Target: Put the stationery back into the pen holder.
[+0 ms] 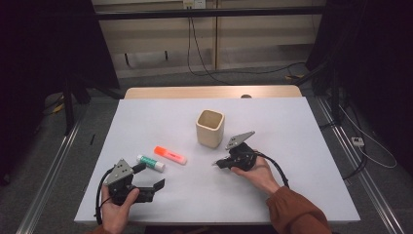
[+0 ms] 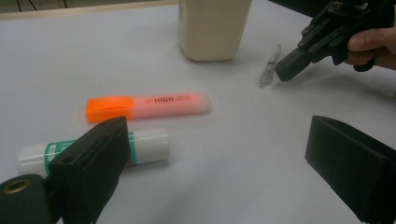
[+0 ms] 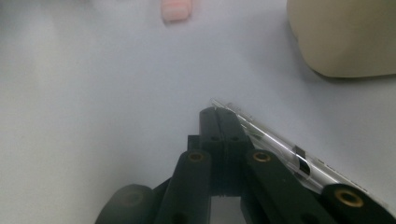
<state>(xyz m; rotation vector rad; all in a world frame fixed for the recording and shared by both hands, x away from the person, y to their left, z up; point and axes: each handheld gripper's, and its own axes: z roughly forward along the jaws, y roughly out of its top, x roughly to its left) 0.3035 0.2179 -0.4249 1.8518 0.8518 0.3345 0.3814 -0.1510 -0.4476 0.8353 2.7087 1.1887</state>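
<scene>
Clear plastic, thin and tube-like, the pen lies flat on the pale grey tabletop, right against the side of my right hand-held gripper, whose black jaws are pressed together with nothing between them; the pen sits outside them, not held. From the left gripper view, that pen rests just in front of the right hand-held gripper, near the cream square cup. My left hand-held gripper hangs near the tabletop's near edge with its jaws spread wide and empty. An orange highlighter and a white glue stick with a green label lie side by side ahead of it. Bare tabletop stretches between the two hand-held grippers, and more to the right of the cup, out to the far right edge.
</scene>
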